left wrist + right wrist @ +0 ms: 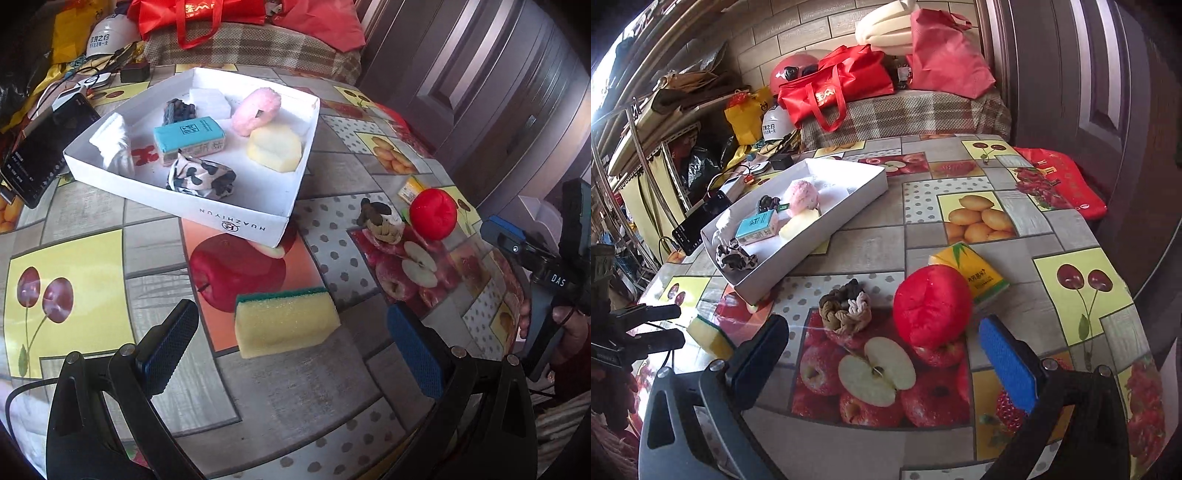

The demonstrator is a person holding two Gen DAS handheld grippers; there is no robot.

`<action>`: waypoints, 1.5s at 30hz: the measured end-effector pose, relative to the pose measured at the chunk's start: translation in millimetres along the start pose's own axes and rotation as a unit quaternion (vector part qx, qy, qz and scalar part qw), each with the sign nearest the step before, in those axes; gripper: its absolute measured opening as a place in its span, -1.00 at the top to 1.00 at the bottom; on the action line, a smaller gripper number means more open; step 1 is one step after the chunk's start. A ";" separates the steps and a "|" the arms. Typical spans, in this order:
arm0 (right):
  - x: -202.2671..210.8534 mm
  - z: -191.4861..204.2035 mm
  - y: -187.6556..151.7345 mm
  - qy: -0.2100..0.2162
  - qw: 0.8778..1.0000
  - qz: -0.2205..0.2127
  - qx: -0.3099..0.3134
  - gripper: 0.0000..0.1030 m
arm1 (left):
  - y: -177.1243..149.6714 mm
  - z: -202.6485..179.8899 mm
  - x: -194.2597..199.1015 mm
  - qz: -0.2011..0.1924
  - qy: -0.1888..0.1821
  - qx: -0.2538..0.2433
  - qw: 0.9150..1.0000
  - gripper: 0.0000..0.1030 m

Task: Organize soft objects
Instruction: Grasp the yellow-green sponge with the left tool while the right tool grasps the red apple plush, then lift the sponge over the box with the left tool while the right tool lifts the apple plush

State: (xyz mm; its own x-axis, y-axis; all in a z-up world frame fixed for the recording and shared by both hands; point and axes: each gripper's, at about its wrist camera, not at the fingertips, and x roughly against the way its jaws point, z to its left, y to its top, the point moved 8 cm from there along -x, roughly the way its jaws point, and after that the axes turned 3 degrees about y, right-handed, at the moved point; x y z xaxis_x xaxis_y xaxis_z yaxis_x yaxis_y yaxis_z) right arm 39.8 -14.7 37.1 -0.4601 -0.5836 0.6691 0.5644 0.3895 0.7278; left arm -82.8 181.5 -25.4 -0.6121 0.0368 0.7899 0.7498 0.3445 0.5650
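A white box (240,225) (846,212) on the fruit-print table holds a pink fluffy ring (256,110), a pale yellow sponge (275,147), a teal tissue pack (190,138), a black-and-white scrunchie (201,177) and white cloths. A yellow sponge with a green pad (286,321) (709,334) lies just ahead of my open left gripper (291,343), between its finger lines but untouched. A red soft ball (932,306) (433,213), a braided brown scrunchie (846,308) (380,221) and a yellow tissue pack (975,271) lie before my open right gripper (886,354).
A phone (40,155) and cables lie left of the box. Red bags (834,85) and a white helmet (775,123) sit on a plaid-covered seat beyond the table. A dark door (1108,92) stands at the right. The table edge curves close on the right.
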 end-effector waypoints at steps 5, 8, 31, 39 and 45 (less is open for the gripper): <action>-3.9 -15.2 -3.5 -0.020 1.000 0.016 0.013 -1.00 | -7.1 -5.0 -28.7 0.032 0.037 -0.004 0.999 -0.90; -8.5 -30.6 -3.9 -0.039 0.999 0.026 0.012 -1.00 | -9.4 -2.0 -33.9 0.040 0.044 0.003 0.998 -0.15; 21.7 -13.8 58.3 -0.029 0.999 -0.032 -0.002 -0.01 | 77.8 -9.8 81.2 -0.123 0.045 -0.011 0.991 -0.15; 125.0 14.4 142.1 0.011 0.980 -0.196 -0.026 -0.01 | 128.4 -44.4 134.5 -0.207 0.022 -0.041 0.977 -0.15; 148.2 26.0 165.6 0.017 0.973 -0.231 -0.028 -0.01 | 123.9 -38.8 163.2 -0.237 0.033 -0.055 0.969 -0.15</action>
State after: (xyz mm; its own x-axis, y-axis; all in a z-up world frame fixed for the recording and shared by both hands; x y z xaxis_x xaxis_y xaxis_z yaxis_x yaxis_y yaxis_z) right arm 47.2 -18.1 260.7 -0.6504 -0.7109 0.2675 0.3407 0.0417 0.9393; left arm -80.0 193.8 182.7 -0.8794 -0.1623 0.4475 0.4132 0.2065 0.8869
